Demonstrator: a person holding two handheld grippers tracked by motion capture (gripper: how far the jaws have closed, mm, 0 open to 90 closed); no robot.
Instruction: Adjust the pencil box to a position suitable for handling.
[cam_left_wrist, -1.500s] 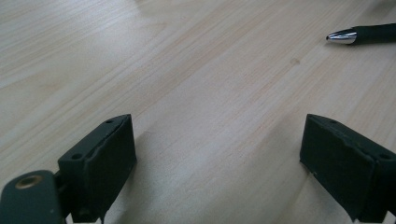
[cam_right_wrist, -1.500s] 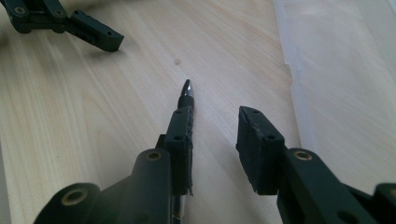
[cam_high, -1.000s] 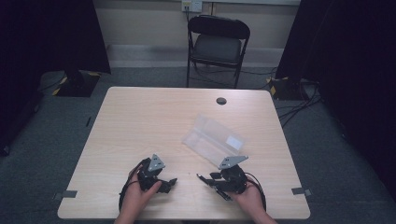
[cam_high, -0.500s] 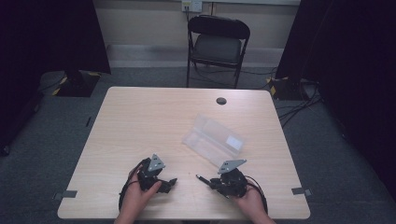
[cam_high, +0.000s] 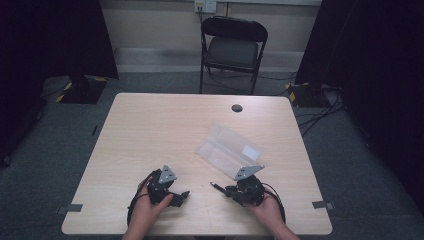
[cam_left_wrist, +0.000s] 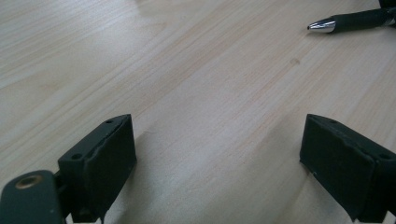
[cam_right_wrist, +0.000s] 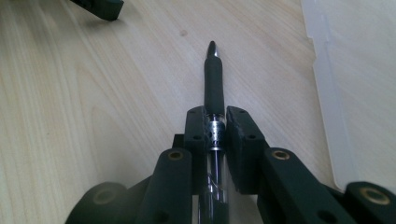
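Pen (cam_right_wrist: 214, 84) clamped in right hand-held gripper (cam_right_wrist: 215, 128), clear case (cam_high: 229, 150) overhead

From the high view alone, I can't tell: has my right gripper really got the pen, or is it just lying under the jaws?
Observer: It's gripped. In the right gripper view the right gripper has both pads pressed on the pen, tip pointing out ahead.
Operator: And the left one?
Observer: The left gripper is open, with bare table between its jaws.
Operator: Where's the case from the pen?
Observer: The clear plastic case lies open at the right edge of the right gripper view, apart from the pen.
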